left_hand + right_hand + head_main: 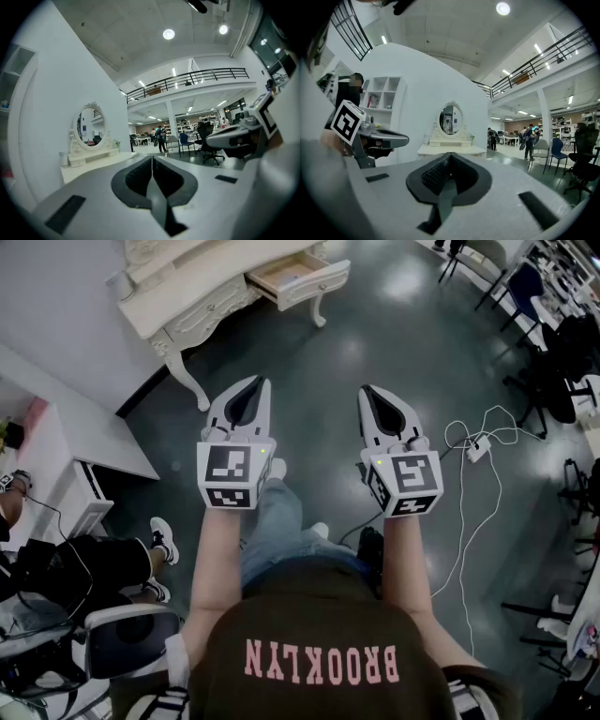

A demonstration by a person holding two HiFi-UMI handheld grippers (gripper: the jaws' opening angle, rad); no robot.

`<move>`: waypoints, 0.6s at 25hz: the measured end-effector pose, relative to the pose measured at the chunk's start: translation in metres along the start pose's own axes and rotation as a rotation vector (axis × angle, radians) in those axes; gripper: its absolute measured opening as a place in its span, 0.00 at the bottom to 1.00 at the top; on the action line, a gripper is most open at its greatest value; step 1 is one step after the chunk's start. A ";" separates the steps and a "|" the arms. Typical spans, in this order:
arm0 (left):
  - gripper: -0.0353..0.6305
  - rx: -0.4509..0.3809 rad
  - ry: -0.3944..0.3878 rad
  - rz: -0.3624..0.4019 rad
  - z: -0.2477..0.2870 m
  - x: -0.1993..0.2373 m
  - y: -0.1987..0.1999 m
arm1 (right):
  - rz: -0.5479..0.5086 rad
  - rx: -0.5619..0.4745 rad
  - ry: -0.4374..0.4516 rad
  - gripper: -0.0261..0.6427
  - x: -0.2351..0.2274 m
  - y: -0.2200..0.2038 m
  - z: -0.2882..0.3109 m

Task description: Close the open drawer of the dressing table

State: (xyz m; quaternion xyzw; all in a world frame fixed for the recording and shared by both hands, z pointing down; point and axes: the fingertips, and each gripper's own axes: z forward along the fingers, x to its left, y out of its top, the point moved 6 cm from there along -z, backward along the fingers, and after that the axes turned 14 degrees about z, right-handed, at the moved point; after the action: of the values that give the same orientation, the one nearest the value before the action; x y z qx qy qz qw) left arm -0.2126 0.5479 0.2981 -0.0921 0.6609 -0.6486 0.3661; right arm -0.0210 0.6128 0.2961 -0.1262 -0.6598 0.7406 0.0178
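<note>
The cream dressing table (202, 282) stands at the top left of the head view, against the wall. Its right drawer (302, 276) is pulled out, showing a bare wooden inside. Both grippers are held side by side in mid-air, well short of the table and pointing roughly level towards it. My left gripper (261, 382) is shut and holds nothing. My right gripper (367, 390) is likewise shut and holds nothing. The left gripper view shows the oval mirror (91, 126) far ahead to the left. In the right gripper view the dressing table (451, 150) is straight ahead beyond the jaws.
A white desk (89, 432) and a seated person (84, 568) are at the left. A white cable with a power strip (477, 449) lies on the dark glossy floor at the right. Office chairs (548, 381) stand along the right edge.
</note>
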 end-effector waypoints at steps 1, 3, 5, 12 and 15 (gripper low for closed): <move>0.07 -0.005 0.001 0.005 0.003 0.001 0.003 | 0.009 -0.004 0.001 0.03 -0.002 0.002 0.002; 0.07 -0.014 0.006 0.012 0.009 0.004 0.008 | 0.018 -0.011 0.002 0.03 -0.006 0.006 0.005; 0.07 -0.015 0.009 0.007 0.017 0.010 0.008 | 0.013 -0.012 0.000 0.03 -0.008 0.009 0.011; 0.07 -0.013 -0.049 0.000 0.079 0.048 -0.009 | 0.015 -0.001 -0.060 0.03 -0.022 0.009 0.073; 0.07 -0.011 -0.059 -0.013 0.104 0.062 -0.012 | 0.008 0.014 -0.080 0.03 -0.028 0.011 0.097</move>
State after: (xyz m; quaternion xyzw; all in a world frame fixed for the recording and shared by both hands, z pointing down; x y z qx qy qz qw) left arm -0.1988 0.4270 0.2979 -0.1175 0.6529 -0.6444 0.3805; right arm -0.0127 0.5113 0.2989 -0.0992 -0.6543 0.7497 -0.0109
